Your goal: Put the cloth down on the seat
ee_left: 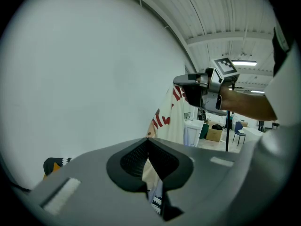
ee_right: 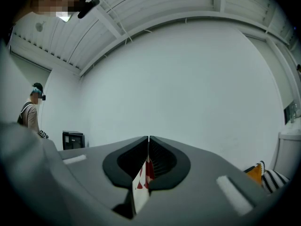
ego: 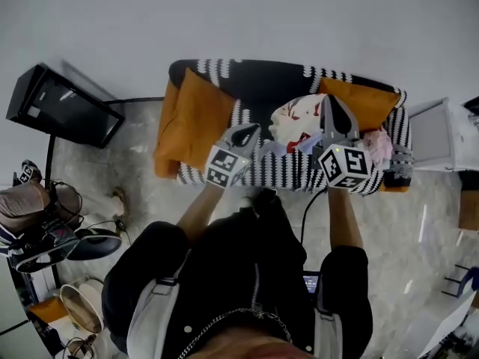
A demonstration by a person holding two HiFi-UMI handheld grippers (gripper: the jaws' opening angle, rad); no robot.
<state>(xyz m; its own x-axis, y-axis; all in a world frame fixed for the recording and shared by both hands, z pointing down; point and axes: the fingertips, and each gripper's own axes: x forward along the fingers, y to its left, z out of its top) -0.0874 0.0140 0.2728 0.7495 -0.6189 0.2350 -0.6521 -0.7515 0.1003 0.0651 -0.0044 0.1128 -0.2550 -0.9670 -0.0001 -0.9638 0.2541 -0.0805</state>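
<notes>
1. In the middle of the head view, we see the cream cloth with red markings [ego: 293, 120] held up between the two grippers. It sits over the right half of the black-and-white striped sofa [ego: 254, 77].
2. The left gripper [ego: 250, 129] sits just left of centre in the frame, its nose aimed at the sofa back. The bare left forearm [ego: 197, 211] reaches up to it from the black sleeve, slanting to the right.
3. In the left gripper view, we find the left gripper [ee_left: 148, 141] with its jaws pressed together on an edge of the cloth [ee_left: 173, 119]. The fabric runs from the pinch up to the right of the frame.
4. At the upper right of that same view, the right gripper [ee_left: 190, 84] holds the cloth's top edge, and the fabric hangs down from it.
5. In the head view, the right gripper [ego: 328, 103] sits higher in the frame than the left. The right forearm [ego: 344, 217] runs nearly straight up to it.
6. In the right gripper view, the right gripper [ee_right: 148, 140] is clamped on a thin fold of the cloth [ee_right: 140, 186], the two pads touching above it.
7. An orange cushion [ego: 196, 118] lies at the sofa's left end, and a second orange cushion [ego: 368, 100] lies at its right end behind the cloth.
8. We cannot tell whether the cloth's lower edge touches the seat.
</notes>
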